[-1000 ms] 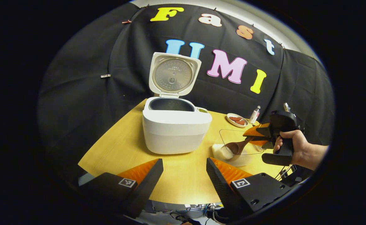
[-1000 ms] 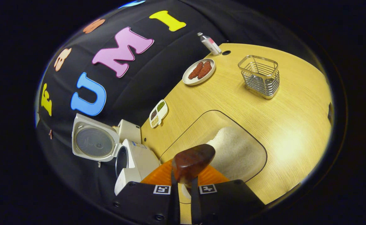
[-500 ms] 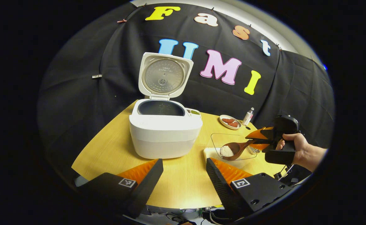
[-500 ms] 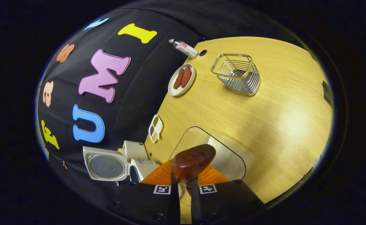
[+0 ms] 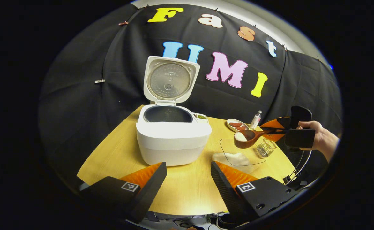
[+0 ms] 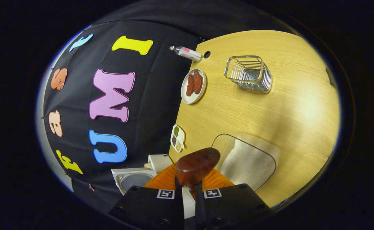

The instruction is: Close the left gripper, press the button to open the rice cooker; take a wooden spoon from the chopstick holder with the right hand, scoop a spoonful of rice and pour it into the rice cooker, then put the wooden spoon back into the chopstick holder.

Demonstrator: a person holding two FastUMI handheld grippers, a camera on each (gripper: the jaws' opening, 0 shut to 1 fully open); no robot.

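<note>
Your right tool (image 5: 271, 131) pinches the wooden spoon (image 5: 249, 138) level so the rice (image 5: 240, 136) stays in; your left tool (image 5: 187, 179) waits spread before the open rice cooker (image 5: 173, 135).

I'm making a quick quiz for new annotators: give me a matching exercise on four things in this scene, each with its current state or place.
Things:
1. rice cooker
2. wooden spoon
3. chopstick holder
4. left gripper

States:
a. open, holding nothing
b. lid raised, pot exposed
c. held level, carrying rice
d. standing on the table with nothing in it

Pairs: 1-b, 2-c, 3-d, 4-a
</note>
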